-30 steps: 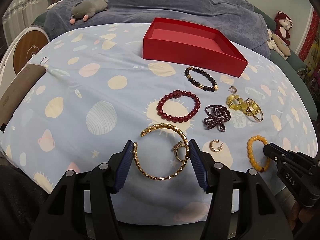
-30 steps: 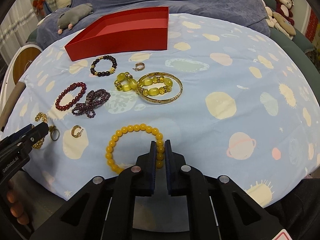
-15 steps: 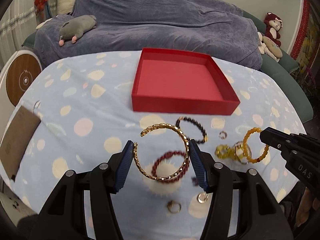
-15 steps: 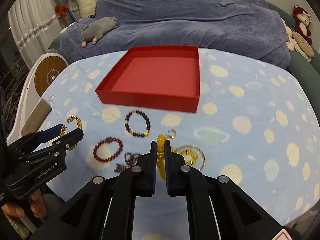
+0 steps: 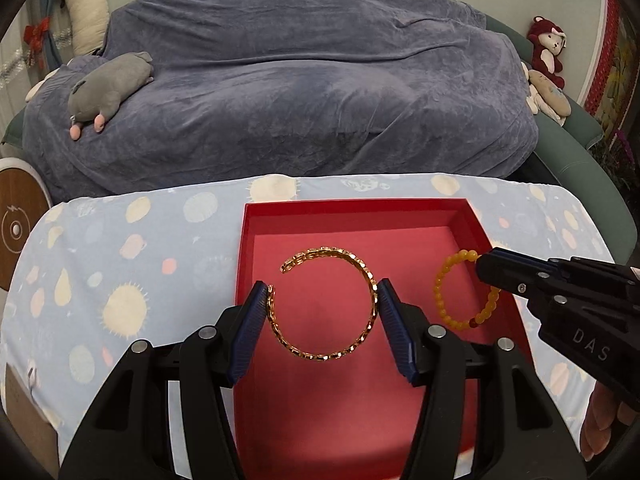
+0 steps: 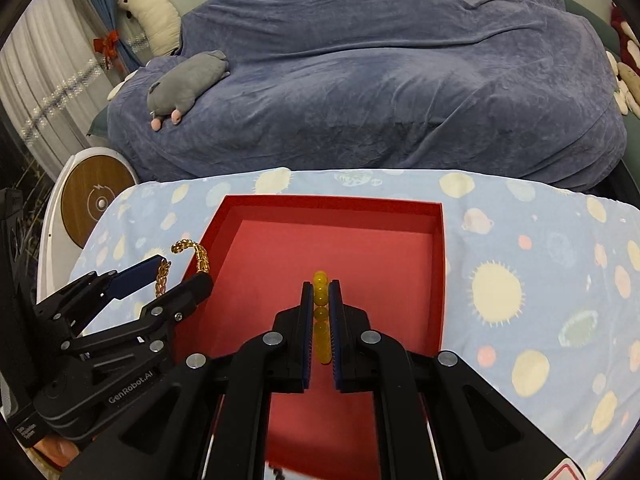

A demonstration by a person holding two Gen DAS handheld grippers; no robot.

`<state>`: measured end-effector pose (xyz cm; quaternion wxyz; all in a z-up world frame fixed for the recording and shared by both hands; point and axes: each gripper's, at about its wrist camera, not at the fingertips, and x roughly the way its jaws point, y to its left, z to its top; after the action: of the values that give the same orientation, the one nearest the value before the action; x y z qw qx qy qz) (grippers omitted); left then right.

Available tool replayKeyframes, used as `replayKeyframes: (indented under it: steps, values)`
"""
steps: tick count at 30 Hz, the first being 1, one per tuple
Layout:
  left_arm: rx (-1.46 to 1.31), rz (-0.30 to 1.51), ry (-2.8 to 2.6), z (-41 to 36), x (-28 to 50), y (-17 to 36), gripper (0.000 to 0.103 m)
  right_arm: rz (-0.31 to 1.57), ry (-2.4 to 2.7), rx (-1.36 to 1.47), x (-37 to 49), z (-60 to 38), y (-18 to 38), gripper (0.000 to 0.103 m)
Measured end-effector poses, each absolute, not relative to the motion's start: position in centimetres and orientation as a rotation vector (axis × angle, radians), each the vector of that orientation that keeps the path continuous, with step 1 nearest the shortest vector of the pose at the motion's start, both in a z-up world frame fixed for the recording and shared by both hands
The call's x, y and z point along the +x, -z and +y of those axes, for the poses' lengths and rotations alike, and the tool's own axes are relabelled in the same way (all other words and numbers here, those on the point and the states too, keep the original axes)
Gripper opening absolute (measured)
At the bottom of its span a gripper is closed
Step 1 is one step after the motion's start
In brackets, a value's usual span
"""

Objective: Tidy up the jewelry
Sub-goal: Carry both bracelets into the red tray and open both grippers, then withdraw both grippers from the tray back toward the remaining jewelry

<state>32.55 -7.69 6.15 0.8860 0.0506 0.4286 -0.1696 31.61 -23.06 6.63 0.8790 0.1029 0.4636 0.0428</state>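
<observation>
An open red box (image 5: pixel 360 216) (image 6: pixel 438 280) lies on the planet-print cloth, and both grippers hang over it. My left gripper (image 5: pixel 322 300) (image 6: pixel 182 270) is shut on a gold chain bangle (image 5: pixel 328 304) (image 6: pixel 202 258), its blue pads pressing the bangle's two sides. My right gripper (image 6: pixel 320 292) (image 5: pixel 482 268) is shut on a yellow bead bracelet (image 6: pixel 321 292) (image 5: pixel 442 300), which dangles over the box's right side in the left wrist view. The box floor under both pieces is bare. The other jewelry is out of view.
A light blue cloth (image 5: pixel 120 272) (image 6: pixel 540 280) covers the table around the box. Behind it stands a sofa under a blue-grey blanket (image 5: pixel 320 92) with a grey plush toy (image 5: pixel 108 88) (image 6: pixel 186 84). A round wooden-faced device (image 6: pixel 98 202) stands at the left.
Both grippers lifted their pieces off the cloth and carried them forward over the red box. The remaining jewelry has dropped out of view below.
</observation>
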Motion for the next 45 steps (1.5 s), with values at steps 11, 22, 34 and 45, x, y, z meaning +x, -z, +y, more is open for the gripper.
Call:
replayKeyframes:
  steps: [11,22,34,45]
  values:
    - [0.125,1.012,0.340,-9.7,38.5,-0.6,0.055,1.050,-0.007,0.160,36.9,-24.7,-1.0,0.014]
    - [0.066,0.894,0.309,-7.5,34.7,-4.8,0.076,0.939,0.028,0.172,31.7,-25.1,-5.6,0.050]
    - [0.086,0.827,0.303,-3.7,23.2,-9.3,0.081,0.882,0.002,0.140,19.8,-22.0,-10.6,0.055]
    - [0.101,0.850,0.289,-1.9,13.5,-8.6,0.081,0.901,0.042,0.090,8.6,-19.3,-8.6,0.057]
